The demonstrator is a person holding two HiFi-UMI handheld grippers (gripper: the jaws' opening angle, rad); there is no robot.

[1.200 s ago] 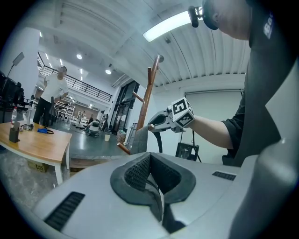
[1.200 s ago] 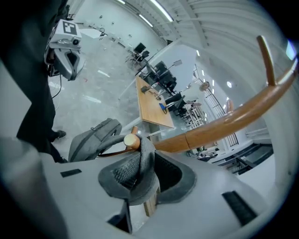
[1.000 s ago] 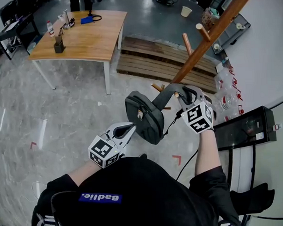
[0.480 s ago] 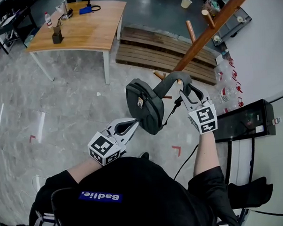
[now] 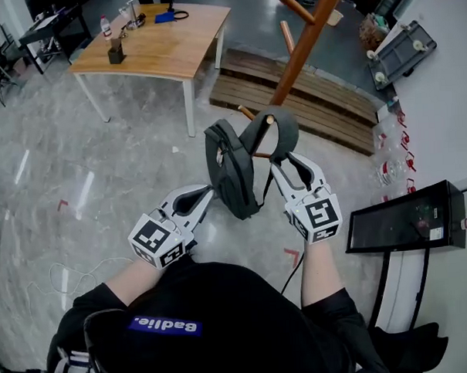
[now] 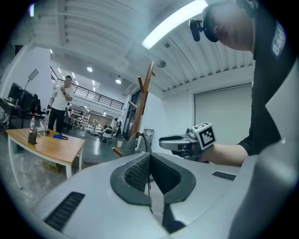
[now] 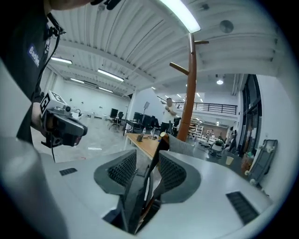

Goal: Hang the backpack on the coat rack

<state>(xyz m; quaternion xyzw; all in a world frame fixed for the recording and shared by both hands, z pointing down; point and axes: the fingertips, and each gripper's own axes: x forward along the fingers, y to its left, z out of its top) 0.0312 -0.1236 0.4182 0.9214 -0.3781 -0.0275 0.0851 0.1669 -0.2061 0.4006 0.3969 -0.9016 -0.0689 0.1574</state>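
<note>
A dark grey backpack (image 5: pixel 230 173) hangs upright in the middle of the head view. Its wide shoulder-strap loop (image 5: pixel 283 132) lies around the tip of a low peg (image 5: pixel 268 120) on the brown wooden coat rack (image 5: pixel 305 41). My right gripper (image 5: pixel 289 162) sits just under that loop. In the right gripper view the strap (image 7: pixel 148 184) runs edge-on between the pads, with light showing beside it. My left gripper (image 5: pixel 206 200) is at the backpack's lower edge, shut on a thin strap (image 6: pixel 157 207). The rack pole also shows in both gripper views (image 6: pixel 145 100) (image 7: pixel 189 93).
A wooden table (image 5: pixel 161 42) with small items stands at the back left. A low wooden platform (image 5: pixel 322 101) lies behind the rack's foot. A black cabinet (image 5: pixel 405 224) stands at the right by the wall. A person (image 6: pixel 60 105) stands far off.
Both grippers carried the backpack toward the rack. The strap loop, earlier held beside the pole, now lies around a low peg. The right gripper rolled and dropped back under the loop, its jaws parted.
</note>
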